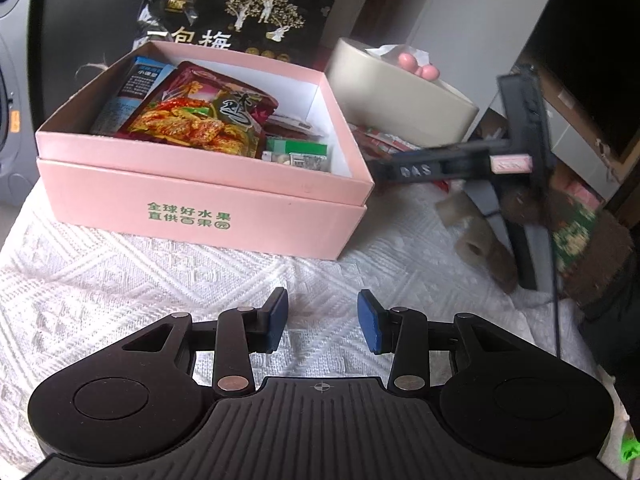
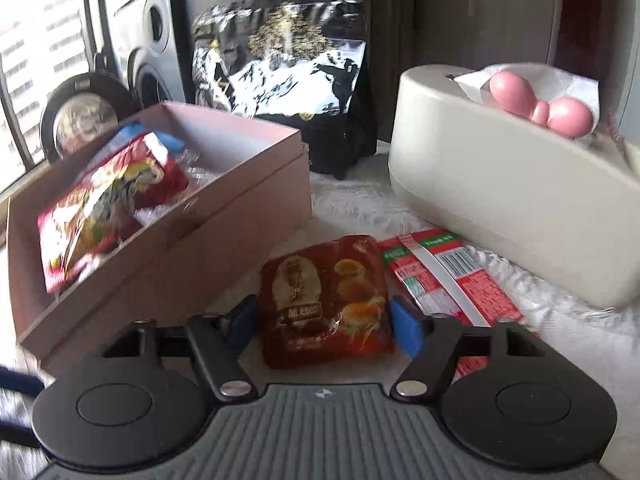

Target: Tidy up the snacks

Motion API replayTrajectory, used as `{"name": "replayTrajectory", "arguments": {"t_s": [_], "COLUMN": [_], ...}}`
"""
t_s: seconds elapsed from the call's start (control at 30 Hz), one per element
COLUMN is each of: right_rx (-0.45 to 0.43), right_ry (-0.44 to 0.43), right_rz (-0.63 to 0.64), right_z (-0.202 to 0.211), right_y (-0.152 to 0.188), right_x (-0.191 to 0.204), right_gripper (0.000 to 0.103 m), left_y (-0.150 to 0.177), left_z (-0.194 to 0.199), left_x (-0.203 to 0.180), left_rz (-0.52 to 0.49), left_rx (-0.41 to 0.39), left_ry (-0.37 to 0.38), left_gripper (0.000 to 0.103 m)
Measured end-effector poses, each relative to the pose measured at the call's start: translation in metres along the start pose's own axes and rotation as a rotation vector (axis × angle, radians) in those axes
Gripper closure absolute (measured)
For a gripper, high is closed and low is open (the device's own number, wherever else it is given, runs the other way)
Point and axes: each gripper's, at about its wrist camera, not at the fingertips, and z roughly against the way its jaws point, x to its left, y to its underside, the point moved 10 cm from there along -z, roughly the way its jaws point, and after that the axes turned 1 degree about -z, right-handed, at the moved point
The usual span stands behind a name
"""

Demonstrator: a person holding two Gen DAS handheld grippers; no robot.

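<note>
The brown packet [image 2: 325, 304] is seen lying flat on the white cloth [image 2: 400, 208], directly between the blue pads of the right gripper [image 2: 325, 320]. The jaws are spread a little wider than the packet, with a slim gap at each pad, so nothing is clamped yet. The packet's long axis runs away from the gripper, roughly along its pointing line, so the narrow width is presented to the pads. The pink box [image 2: 168, 240], already part-filled with snacks, stands just to the left, its near wall close beside the left pad. A red packet [image 2: 448, 280] lies just to the right, and the tissue holder [image 2: 500, 208] beyond it. Open room is tight sideways; upward is judged clear. The left gripper [image 1: 322, 318] is held parted and empty over bare cloth before the box, farther from the packet.
</note>
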Motion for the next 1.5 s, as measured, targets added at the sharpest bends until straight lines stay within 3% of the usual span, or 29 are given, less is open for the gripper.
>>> {"name": "replayTrajectory", "arguments": {"t_s": [0.1,0.43,0.57,0.77,0.87,1.03,1.27,1.5], "right_rx": [0.023,0.017,0.023,0.019,-0.062,-0.113,-0.116,-0.150], "right_ry": [0.033,-0.029,-0.137,-0.147,-0.063,0.186,0.294,0.270], "right_rz": [-0.020,-0.269,-0.393,-0.404,-0.343,-0.265,-0.468,-0.543], "right_z": [0.016,0.103,0.112,0.123,0.151,0.169,0.168,0.166], "right_y": [0.008,0.049,0.070,0.089,0.087,0.096,0.139,0.158], "right_x": [-0.002,0.019,0.042,0.059,0.050,0.017,-0.032,-0.047], "right_gripper": [0.036,0.035,0.032,0.032,0.031,0.029,0.029,0.026], "left_y": [0.000,0.001,0.005,0.006,0.004,0.006,-0.003,-0.013], "left_z": [0.001,0.004,0.007,0.007,0.009,-0.010,-0.054,-0.078], "left_x": [-0.002,-0.005,-0.012,-0.017,-0.029,-0.065,-0.097,-0.118], "left_rz": [0.004,0.040,0.037,0.029,0.032,-0.039,-0.096,-0.225], "left_rx": [-0.005,-0.013,-0.014,0.007,0.008,0.047,0.086,0.069], "left_ry": [0.000,0.008,0.033,0.029,0.057,0.091,0.076,0.039], "left_gripper": [0.060,0.060,0.060,0.060,0.060,0.060,0.057,0.052]}}
